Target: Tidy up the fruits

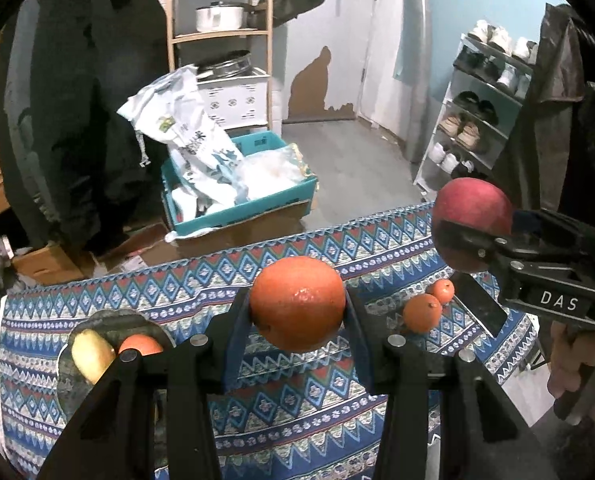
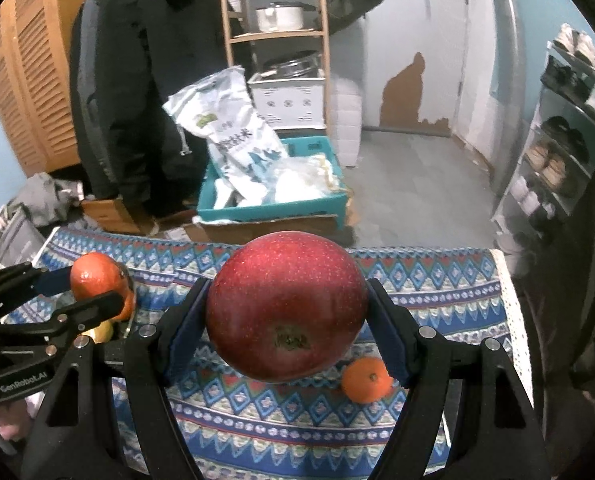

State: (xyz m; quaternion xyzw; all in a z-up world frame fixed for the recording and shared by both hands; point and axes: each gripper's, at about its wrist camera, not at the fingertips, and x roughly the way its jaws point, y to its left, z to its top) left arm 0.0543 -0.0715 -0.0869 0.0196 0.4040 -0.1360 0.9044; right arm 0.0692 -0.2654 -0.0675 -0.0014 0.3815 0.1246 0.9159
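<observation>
White letters "DAS" stood on a small black plate on the body of the right gripper (image 1: 463, 236), seen from the left wrist. In the right wrist view, "GenRobot.AI" ran in white along the black body of the left gripper (image 2: 93, 292), at the lower left edge. A white sack (image 2: 233, 136) leaning in the teal crate (image 2: 273, 208) carried large dark characters in a line across its front, above a blue pattern, and a small green and yellow badge higher up; the characters were too blurred to read in either view. No other writing could be made out.
</observation>
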